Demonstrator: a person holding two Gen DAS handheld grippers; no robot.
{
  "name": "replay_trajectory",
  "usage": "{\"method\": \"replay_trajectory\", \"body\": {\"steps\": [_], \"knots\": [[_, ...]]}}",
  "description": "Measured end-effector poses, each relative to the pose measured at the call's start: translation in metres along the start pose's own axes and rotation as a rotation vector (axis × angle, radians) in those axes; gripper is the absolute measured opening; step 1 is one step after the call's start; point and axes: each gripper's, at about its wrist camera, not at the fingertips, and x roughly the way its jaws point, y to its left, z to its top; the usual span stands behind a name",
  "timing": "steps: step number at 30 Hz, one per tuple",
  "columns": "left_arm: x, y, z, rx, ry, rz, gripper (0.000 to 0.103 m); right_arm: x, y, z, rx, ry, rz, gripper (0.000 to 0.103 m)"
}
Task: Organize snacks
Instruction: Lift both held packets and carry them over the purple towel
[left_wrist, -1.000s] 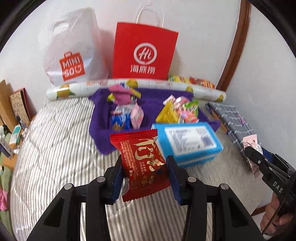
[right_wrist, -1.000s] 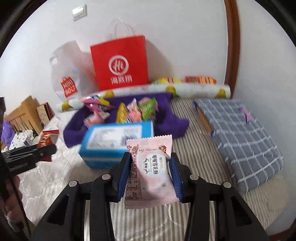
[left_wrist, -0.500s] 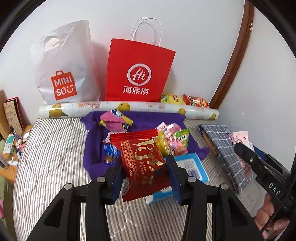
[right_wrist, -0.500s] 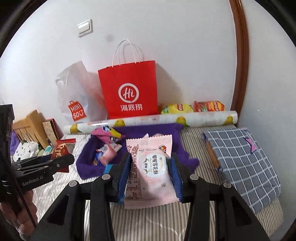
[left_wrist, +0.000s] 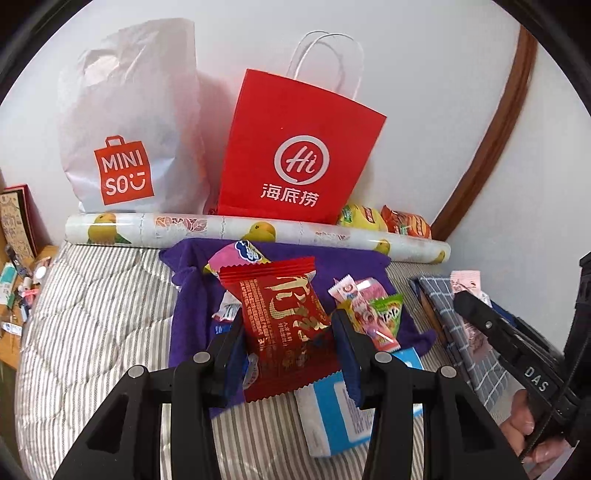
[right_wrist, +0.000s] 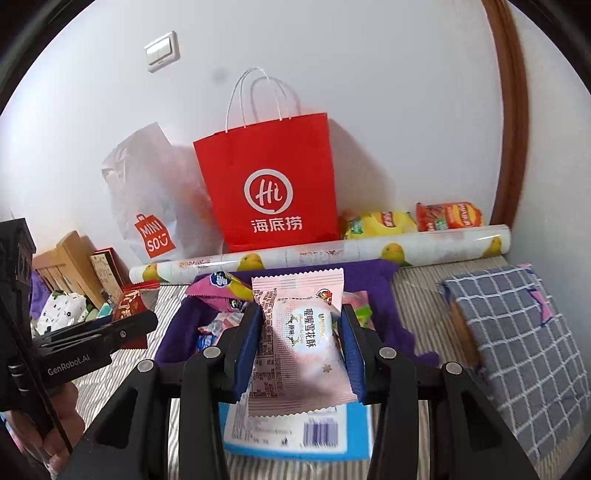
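While both hands hover above striped bed, each carries one packet, likely sorting.
Left gripper (left_wrist: 290, 328): jaws clamped on red packet (left_wrist: 284, 314), held by sides so label faces up, clear of pile.
Purple cloth (left_wrist: 192, 314) at 12 o'clock ahead: loose snacks gathered on it, probable sorting spot.
Red paper bag (right_wrist: 269, 184) upright against wall behind, 12 o'clock.
Right gripper (right_wrist: 301, 332): jaws pinching pink packet (right_wrist: 301, 332) by edges, above blue box (right_wrist: 295, 432) at 6 o'clock.

Right claw (right_wrist: 301, 341) gripping pink snack packet (right_wrist: 301, 339), red bag (right_wrist: 269, 188) behind
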Motion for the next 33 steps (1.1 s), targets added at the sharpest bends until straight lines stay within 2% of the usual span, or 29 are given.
{"method": "replay_trajectory", "body": {"steps": [4,13,22,33], "knots": [[0.012,0.008,0.014,-0.029,0.005,-0.032,0.042,0.023,-0.002,0.012,0.022,0.004,0.013,0.042],[0.038,0.000,0.032,-0.002,-0.004,-0.018,0.042,0.058,-0.003,0.034,0.006,0.005,0.031,0.042],[0.077,0.007,0.018,-0.007,0.021,-0.001,0.042,0.105,-0.006,0.015,-0.006,0.077,0.074,0.042],[0.083,0.015,0.006,-0.031,0.041,-0.031,0.042,0.115,0.000,-0.002,-0.033,0.090,0.090,0.042]]}}
